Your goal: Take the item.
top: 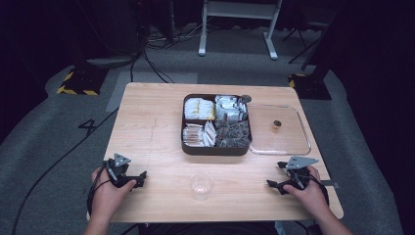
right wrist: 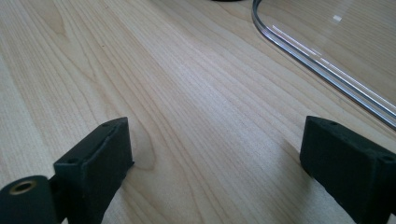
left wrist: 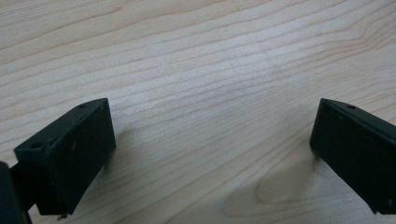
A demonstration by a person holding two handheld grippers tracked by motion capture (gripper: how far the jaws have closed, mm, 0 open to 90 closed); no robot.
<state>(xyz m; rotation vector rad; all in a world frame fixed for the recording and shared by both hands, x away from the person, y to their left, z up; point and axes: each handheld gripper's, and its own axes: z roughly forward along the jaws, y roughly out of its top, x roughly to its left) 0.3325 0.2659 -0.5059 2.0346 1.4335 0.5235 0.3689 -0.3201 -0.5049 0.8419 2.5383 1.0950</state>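
Two tools rest on my bench, left tool [top: 138, 178] and right tool [top: 274, 174], jaws of both apart and empty. The clear cup [top: 201, 185] stands between them, slightly nearer my left.

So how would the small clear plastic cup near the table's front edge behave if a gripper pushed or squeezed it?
The small clear plastic cup looks thin-walled and empty, so probably very light and apt to slide or tip when nudged. Its thin sides would likely flex under a firm squeeze.

cup [top: 201, 185] front centre | tray [top: 217, 148] behind it | lid [top: 280, 129] right of tray
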